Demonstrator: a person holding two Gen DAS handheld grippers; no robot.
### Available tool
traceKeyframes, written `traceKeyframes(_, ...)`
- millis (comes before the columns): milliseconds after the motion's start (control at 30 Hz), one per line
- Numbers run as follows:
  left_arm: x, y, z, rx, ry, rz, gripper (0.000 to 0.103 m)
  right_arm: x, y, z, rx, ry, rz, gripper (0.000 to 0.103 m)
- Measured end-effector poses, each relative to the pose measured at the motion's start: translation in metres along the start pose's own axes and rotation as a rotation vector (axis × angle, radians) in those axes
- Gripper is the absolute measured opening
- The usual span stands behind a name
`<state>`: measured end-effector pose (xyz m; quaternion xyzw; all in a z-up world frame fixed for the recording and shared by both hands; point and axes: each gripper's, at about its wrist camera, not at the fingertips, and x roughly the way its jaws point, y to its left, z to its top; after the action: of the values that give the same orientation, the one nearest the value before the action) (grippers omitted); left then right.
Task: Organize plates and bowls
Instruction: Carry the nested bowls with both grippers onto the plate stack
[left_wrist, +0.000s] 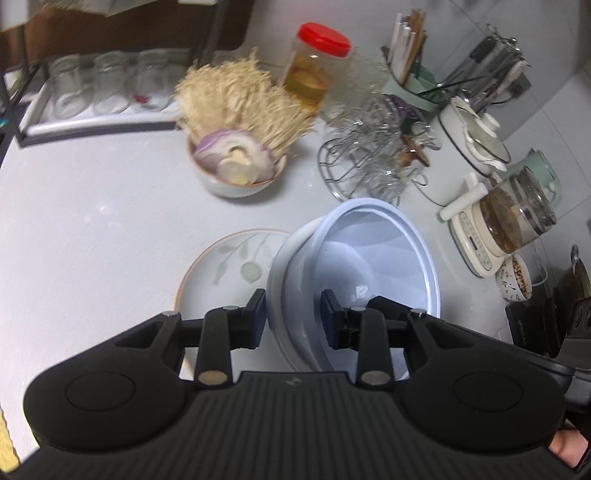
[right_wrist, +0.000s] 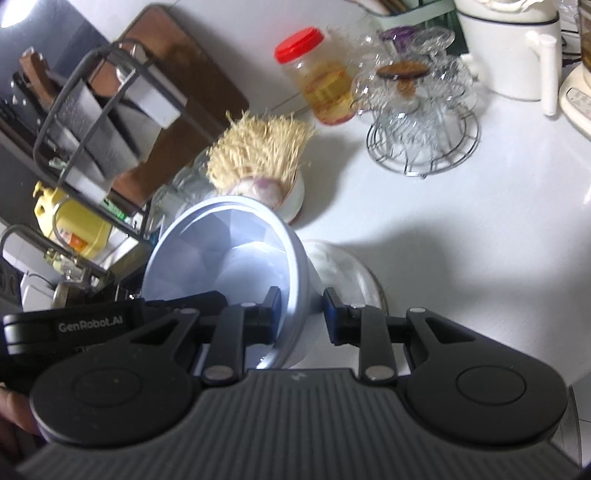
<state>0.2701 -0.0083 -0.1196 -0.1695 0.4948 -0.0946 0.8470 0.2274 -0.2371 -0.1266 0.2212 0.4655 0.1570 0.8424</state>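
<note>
Both the left gripper and the right gripper are matte black, with ribbed bodies behind the jaws, silver pivot pins and blue-edged pads.

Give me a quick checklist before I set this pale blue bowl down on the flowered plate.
1. Left tongs clamped on the pale blue bowl rim: ok.
2. Right tongs clamped on the opposite wall: ok.
3. Bowl level: not ok, it tilts in both views.
4. Flowered plate bare where visible: ok; the part under the bowl cannot be seen.
5. Bowl empty: ok.
6. Clearance from the onion bowl: ok in the left view, cannot tell in the right.
</note>
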Motion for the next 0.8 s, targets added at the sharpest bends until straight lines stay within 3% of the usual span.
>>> traceKeyframes(367, 0.02, 0.043, -0.017, -0.106, 0.07, 0.014, 0.036, 0.038, 0.016, -0.013, -0.07, 0.104, -0.041, 0.028)
traceKeyframes(800, 0.066, 0.04, -0.008, -0.078, 0.125, -0.011, 0.036, 0.062, -0.007, -0.011, -0.026, 0.135, -0.104, 0.028)
